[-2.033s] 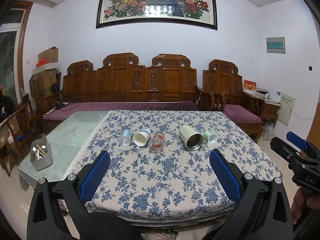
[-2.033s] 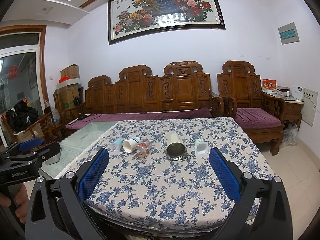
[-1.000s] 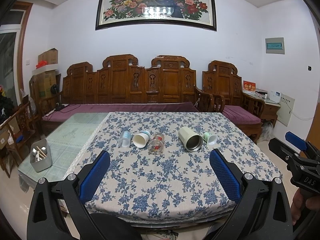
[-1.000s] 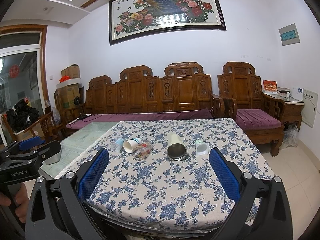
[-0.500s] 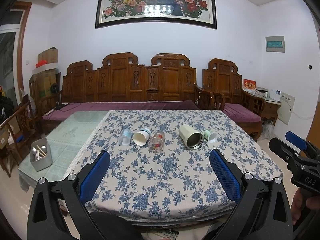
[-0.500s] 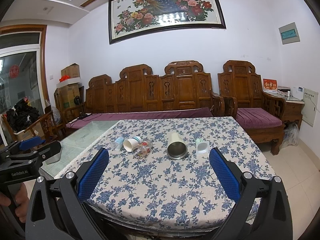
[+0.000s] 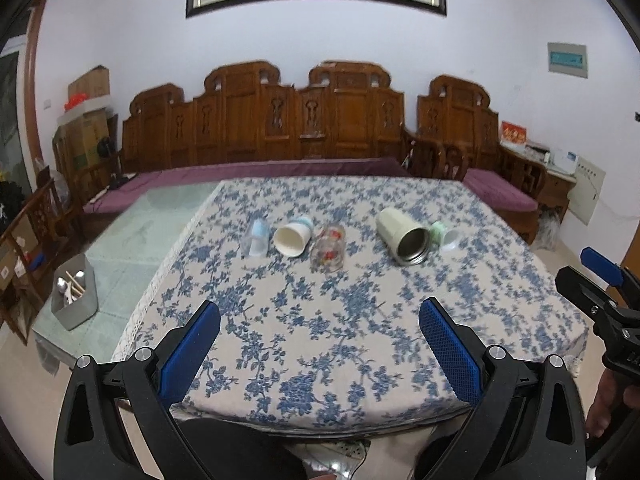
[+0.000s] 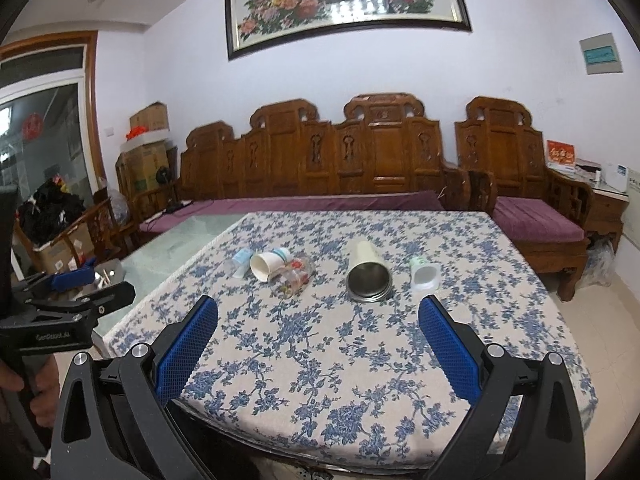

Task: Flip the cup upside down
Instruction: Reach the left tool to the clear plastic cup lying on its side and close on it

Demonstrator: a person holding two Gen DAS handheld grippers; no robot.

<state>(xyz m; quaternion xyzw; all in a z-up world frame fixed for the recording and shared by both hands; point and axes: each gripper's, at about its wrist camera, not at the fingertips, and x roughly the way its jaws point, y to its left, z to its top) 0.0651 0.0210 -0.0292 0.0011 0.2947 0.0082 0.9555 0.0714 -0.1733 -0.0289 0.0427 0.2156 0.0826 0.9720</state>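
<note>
Both tongs hang over the near edge of the table, spread wide and pinching nothing. The left gripper and the right gripper have a clear stretch of flowered tablecloth ahead of their blue pads.

Well beyond the fingertips, five vessels lie on their sides in a loose row. Straight ahead of the right tongs is the steel-lined cup, cream outside, its open mouth turned toward the tongs. Just to its right lies a small pale green cup. Left of it come a clear glass, a white paper cup and a small blue-topped bottle.

The steel cup looks stiff and fairly heavy, its wall smooth and likely slippery, and it may roll. Best to grip it across the body near the middle, not at the rim.
</note>
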